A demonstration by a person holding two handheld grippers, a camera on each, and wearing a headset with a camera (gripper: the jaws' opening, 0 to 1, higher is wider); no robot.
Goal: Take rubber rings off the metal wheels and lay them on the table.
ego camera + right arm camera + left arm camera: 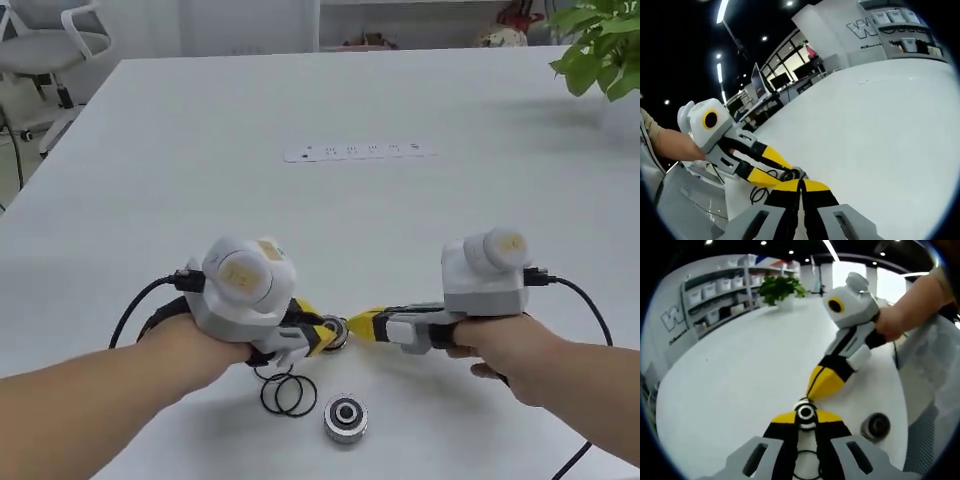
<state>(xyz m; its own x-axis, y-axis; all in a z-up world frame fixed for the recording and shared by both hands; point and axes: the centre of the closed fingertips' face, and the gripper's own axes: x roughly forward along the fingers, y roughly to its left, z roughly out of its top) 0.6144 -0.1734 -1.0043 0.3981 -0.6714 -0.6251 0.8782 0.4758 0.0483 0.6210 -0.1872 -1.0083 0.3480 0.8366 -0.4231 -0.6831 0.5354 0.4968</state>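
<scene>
While thin black rings lie looped, a round metal wheel sits near.

White table, black rubber rings, metal wheel, power strip

The left gripper clamps a metal wheel over the white table, the right gripper meeting it from 3 o'clock, tips together, with black rubber rings at 7 o'clock, a second wheel at 6 and a power strip far off at 12.
</scene>
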